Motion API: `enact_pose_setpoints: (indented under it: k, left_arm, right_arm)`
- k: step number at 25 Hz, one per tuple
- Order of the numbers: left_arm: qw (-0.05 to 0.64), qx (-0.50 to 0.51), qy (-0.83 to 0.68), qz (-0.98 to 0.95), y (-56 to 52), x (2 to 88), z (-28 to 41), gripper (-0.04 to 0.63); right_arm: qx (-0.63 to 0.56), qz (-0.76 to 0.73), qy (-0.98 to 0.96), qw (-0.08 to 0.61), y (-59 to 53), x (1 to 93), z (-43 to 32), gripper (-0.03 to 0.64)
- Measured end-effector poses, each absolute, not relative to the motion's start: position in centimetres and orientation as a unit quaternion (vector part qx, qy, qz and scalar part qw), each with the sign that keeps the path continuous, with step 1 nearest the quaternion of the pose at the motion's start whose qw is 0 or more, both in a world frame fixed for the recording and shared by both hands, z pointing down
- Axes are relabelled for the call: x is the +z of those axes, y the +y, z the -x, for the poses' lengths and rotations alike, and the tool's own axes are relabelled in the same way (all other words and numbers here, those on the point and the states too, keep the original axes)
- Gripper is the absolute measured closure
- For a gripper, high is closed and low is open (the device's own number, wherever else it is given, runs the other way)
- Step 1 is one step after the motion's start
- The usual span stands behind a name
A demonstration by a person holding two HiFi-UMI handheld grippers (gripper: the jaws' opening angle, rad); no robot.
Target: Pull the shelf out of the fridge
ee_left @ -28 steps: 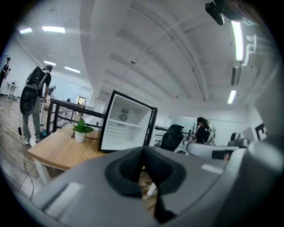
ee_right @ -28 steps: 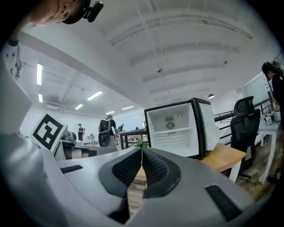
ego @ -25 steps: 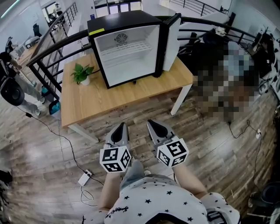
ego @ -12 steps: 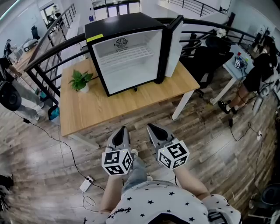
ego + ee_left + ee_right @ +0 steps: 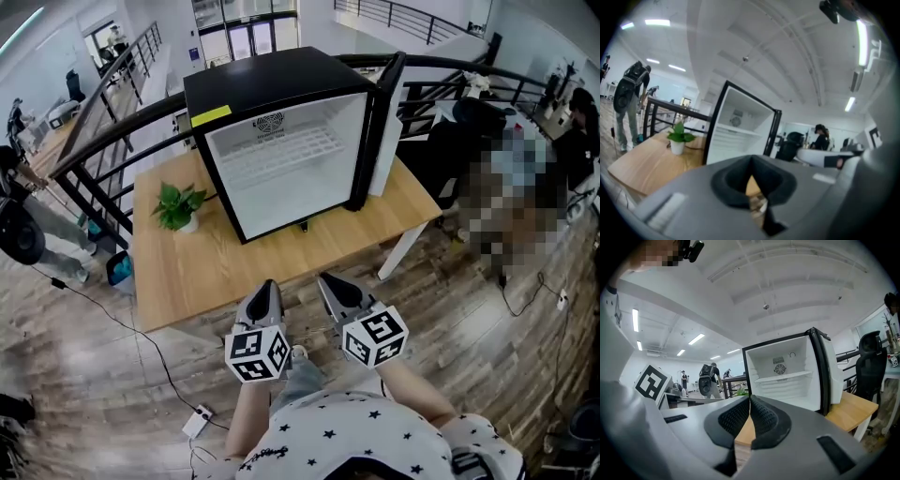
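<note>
Left fingers (image 5: 732,183) pressed together at the tips, nothing between them. Right fingers (image 5: 733,417) same: tips touching, empty. In the head view, left gripper (image 5: 263,287) and right gripper (image 5: 330,279) sit side by side, just apart, both aimed at the fridge (image 5: 281,94). Marker cubes (image 5: 255,352) at their rear ends, forearms behind them, star-print shirt (image 5: 347,436) at the bottom edge. Fingertips line up with the near edge of the bench (image 5: 234,258) in that view, but both grippers are well apart from the fridge and touch nothing. Shelf (image 5: 281,150) is fully inside the fridge: a white wire rack, level, spanning wall to wall in the upper part of the white cavity. It also shows in the right gripper view (image 5: 787,377), under the fan grille on the back wall. Fridge is a black box standing on the bench, door (image 5: 386,122) swung wide open on its right side. Plant (image 5: 178,206) in a white pot sits on the bench just left of the fridge, not touching it. Black railing (image 5: 103,122) runs behind the bench. Wood floor (image 5: 84,375) under and around, with a cable lying on it at left.
</note>
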State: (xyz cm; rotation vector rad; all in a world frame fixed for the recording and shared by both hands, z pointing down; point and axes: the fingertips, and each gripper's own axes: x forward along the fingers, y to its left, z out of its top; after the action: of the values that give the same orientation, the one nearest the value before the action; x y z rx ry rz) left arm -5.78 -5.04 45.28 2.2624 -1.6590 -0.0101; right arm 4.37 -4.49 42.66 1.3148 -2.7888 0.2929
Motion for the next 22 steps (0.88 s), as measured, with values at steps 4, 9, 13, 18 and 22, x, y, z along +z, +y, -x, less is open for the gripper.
enact_pose_setpoints:
  k: [4,9,13,18,22]
  left_arm:
    - [0.161,-0.002,-0.577,-0.801,-8.1,44.6,6.8,0.589]
    - [0.16,-0.001,-0.576,-0.802,-11.2,44.3,8.1,0.589]
    - [0.16,-0.001,-0.576,-0.802,-13.4,44.7,9.2,0.589]
    - [0.166,-0.003,-0.573,-0.802,-16.0,45.1,10.5,0.589]
    - [0.169,-0.001,-0.568,-0.805,-17.6,45.7,11.1,0.589]
  right_arm:
    - [0.107,-0.431,-0.896,0.015,-7.6,42.3,-3.4,0.595]
    - [0.111,-0.437,-0.893,0.006,-10.8,42.0,-2.3,0.595]
    - [0.115,-0.44,-0.891,0.004,-13.3,42.2,-1.3,0.595]
    - [0.121,-0.444,-0.888,0.009,-16.3,42.8,-0.3,0.595]
    - [0.124,-0.448,-0.885,0.011,-18.5,43.3,0.6,0.595]
